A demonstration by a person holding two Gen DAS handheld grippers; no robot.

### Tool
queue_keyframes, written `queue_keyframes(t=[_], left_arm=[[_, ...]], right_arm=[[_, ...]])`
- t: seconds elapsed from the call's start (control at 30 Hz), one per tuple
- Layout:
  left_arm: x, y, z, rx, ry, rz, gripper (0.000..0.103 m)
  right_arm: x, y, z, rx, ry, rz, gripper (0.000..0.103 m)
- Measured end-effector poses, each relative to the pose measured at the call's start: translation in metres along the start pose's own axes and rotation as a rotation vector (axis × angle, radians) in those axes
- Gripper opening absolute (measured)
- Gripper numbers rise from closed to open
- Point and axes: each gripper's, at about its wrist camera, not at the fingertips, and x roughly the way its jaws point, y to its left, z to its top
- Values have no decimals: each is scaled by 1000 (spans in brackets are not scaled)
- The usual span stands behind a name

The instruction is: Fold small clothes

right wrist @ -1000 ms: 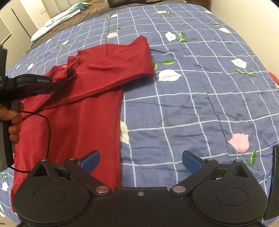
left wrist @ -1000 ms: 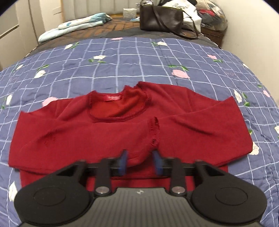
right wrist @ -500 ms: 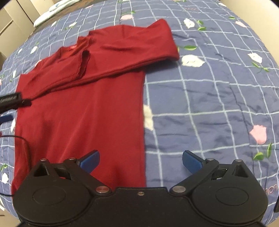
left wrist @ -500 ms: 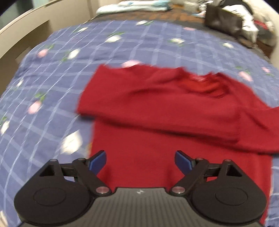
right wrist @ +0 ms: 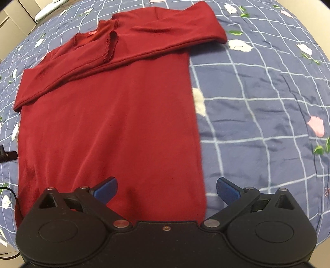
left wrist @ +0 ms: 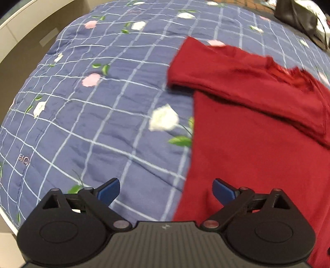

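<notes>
On the blue checked quilt (left wrist: pixel 107 107) with its flower print, the left wrist view shows the red sweater (left wrist: pixel 257 148) lying flat to the right, one sleeve (left wrist: pixel 237 76) folded across its chest. The left gripper (left wrist: pixel 166 188) hangs low over the sweater's left side edge, its blue-tipped jaws spread wide with nothing between them: one tip is above the quilt, the other above red cloth. A dark bag (left wrist: pixel 297 14) sits at the far edge of the bed. In the right wrist view the sweater (right wrist: pixel 107 123) fills the middle, both sleeves crossed over the chest, the cuff (right wrist: pixel 110 46) of one lying near the neckline. The right gripper (right wrist: pixel 167 188) hovers by the hem at the sweater's right edge, jaws likewise wide apart and empty. A black cable (right wrist: pixel 14 198) trails at the left.
</notes>
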Motion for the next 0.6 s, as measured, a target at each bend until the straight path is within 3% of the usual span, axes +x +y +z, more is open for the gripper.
queue_keyframes(t=[0.13,0.3,0.4,0.6], left_arm=[[3,25,30,-47,-47,-15,100],[22,42,69,2,-99,-27,100],[35,51,85,-9,-124,-113,100],[61,68,107,-92,-157,-364,98]], right_arm=[[0,17,0,1,-18,-10,102],[0,54,16,-66,-98,4,102],[6,78,42,-120,-163,15,102],[32,109,108,-163,-280,25,101]])
